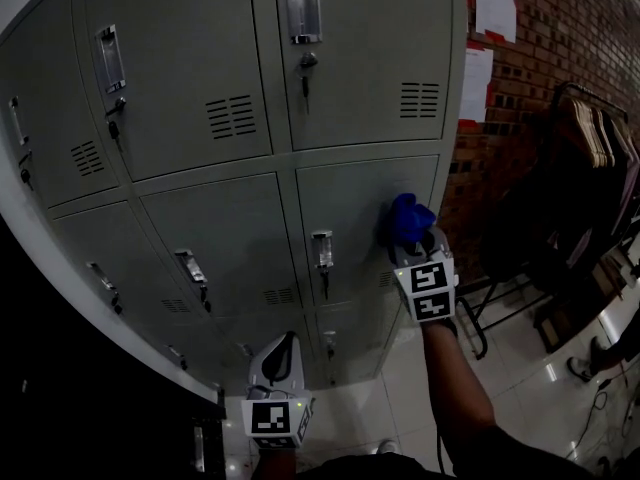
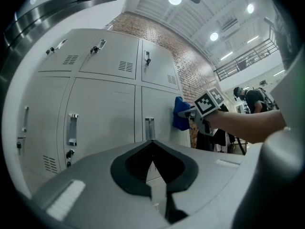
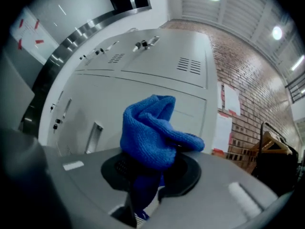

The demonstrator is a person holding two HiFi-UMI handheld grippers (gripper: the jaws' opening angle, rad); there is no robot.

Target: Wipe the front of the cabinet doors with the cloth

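A bunched blue cloth (image 1: 409, 218) is clamped in my right gripper (image 1: 414, 240), which is shut on it. The cloth presses against the right part of a grey cabinet door (image 1: 360, 228) in the middle row, right of that door's handle (image 1: 322, 250). The right gripper view fills with the cloth (image 3: 153, 133) in front of the grey doors (image 3: 143, 94). My left gripper (image 1: 280, 358) hangs lower, in front of the bottom doors, shut with nothing in it. From the left gripper view the cloth (image 2: 180, 113) and the right gripper (image 2: 202, 109) show against the door.
The grey lockers (image 1: 190, 98) have handles, keys and vents. A brick wall (image 1: 560, 28) with white papers (image 1: 495, 3) stands to the right. A dark rack (image 1: 585, 168) and chairs crowd the right side. Pale tiled floor (image 1: 440, 378) lies below.
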